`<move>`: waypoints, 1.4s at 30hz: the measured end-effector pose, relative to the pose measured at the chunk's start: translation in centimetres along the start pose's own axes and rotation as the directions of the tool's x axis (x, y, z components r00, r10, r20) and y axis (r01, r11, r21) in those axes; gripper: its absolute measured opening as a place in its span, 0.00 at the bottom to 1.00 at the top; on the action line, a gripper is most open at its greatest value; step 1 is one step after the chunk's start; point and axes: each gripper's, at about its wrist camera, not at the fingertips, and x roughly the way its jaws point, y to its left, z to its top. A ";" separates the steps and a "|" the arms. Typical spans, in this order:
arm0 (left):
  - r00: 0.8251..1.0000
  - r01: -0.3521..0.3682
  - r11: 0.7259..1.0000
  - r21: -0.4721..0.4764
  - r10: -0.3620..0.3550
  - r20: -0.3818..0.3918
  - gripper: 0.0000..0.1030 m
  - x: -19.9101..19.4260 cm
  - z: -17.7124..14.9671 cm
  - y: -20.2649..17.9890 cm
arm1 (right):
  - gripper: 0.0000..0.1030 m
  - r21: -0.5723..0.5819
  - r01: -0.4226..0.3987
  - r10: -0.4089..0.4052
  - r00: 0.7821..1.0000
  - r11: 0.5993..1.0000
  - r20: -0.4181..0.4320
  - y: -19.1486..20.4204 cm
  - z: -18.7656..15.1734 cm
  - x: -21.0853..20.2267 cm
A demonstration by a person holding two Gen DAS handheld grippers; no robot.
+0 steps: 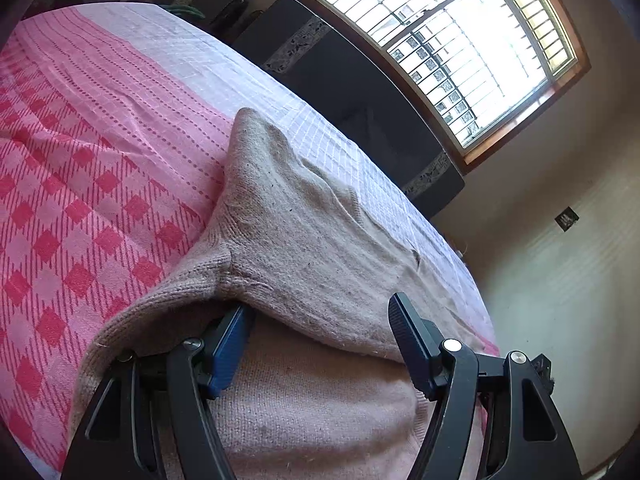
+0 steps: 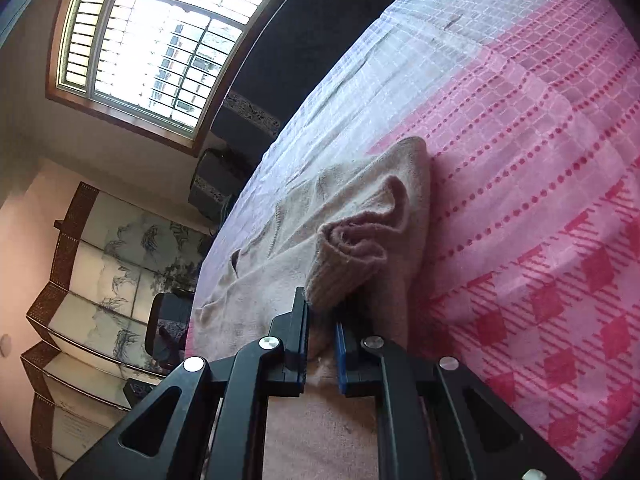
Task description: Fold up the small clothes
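The right gripper point(image 2: 320, 320) has its 2 jaws squeezed close together on a bunched fold of the sweater point(image 2: 352, 240). The knit cuff sticks up out of the jaws. The left gripper point(image 1: 320, 320) stands wide. One finger point(image 1: 230, 344) is tucked under a lifted edge of the sweater point(image 1: 304, 232), and the other finger point(image 1: 408, 340) is on top. The pads are not pinching the cloth.

The sweater lies on the bed point(image 1: 100, 140), on a pink and white checked cover, near the side by the window point(image 1: 460, 40).

It looks soft, floppy and light. I think it will sag and bunch up when lifted, so a thick hem or cuff is a good place to grab.

The right view shows the rolled cuff and a painted folding screen point(image 2: 100, 280). The left view shows the sweater's long flat body instead.
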 end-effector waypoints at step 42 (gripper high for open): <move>0.975 -0.149 0.944 -0.295 0.190 0.116 0.13 -3.6 -1.7 4.4 | 0.46 0.085 -0.181 0.184 0.982 0.980 -0.029 -1.6 -1.2 -3.2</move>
